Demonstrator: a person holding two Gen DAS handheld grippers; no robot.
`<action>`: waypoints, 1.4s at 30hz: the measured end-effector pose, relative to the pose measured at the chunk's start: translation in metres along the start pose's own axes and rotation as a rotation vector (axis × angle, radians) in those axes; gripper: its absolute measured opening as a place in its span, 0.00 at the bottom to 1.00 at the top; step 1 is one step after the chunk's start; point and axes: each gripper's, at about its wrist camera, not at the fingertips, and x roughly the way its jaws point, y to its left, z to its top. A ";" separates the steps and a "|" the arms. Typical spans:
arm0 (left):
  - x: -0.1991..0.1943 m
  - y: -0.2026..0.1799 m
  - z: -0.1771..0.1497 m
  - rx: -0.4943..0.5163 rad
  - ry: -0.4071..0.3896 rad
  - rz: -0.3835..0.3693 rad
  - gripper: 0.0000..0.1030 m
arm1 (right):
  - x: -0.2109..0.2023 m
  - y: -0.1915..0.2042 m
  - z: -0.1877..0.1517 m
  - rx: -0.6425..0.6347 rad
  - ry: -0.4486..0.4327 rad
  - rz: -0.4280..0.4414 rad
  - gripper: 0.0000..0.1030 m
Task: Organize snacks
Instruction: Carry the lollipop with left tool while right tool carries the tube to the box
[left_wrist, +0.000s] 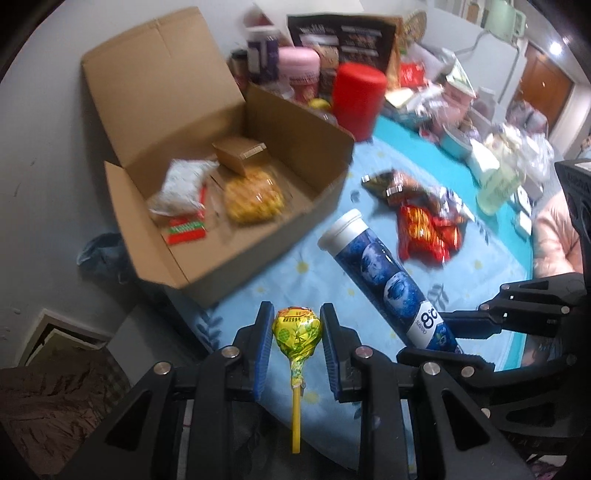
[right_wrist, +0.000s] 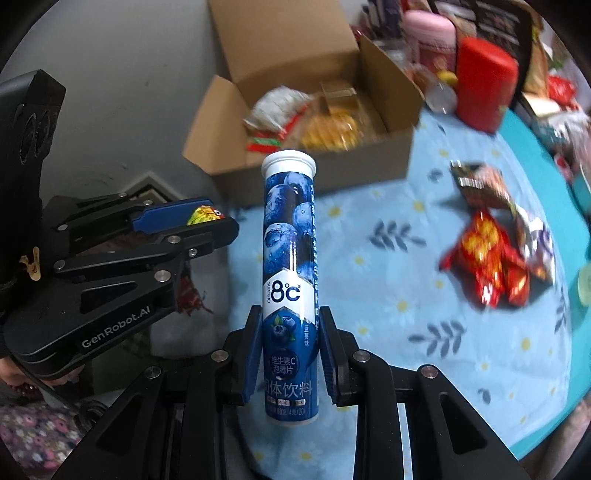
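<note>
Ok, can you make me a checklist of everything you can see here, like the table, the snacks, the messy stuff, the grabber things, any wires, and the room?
Surface: blue flowered tablecloth.
Job's things: open cardboard box already holding wrapped snacks; red snack packets and darker ones loose on the cloth.
Clutter: red canister, pink-lidded jar and blurred packages behind the box.
Grippers: left gripper shut on a yellow lollipop; right gripper shut on a blue tablet tube; both held above the cloth.
Cables: a white cord at the far wall.
Surroundings: grey floor, wooden door, floral fabric.
</note>
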 end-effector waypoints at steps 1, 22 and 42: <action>-0.004 0.004 0.004 -0.008 -0.012 -0.007 0.25 | -0.003 0.002 0.005 -0.007 -0.009 0.005 0.28; -0.048 0.046 0.089 -0.050 -0.207 0.003 0.25 | -0.045 0.011 0.108 -0.091 -0.171 -0.026 0.28; 0.019 0.106 0.159 -0.084 -0.191 -0.004 0.25 | 0.017 -0.014 0.193 -0.103 -0.125 -0.043 0.28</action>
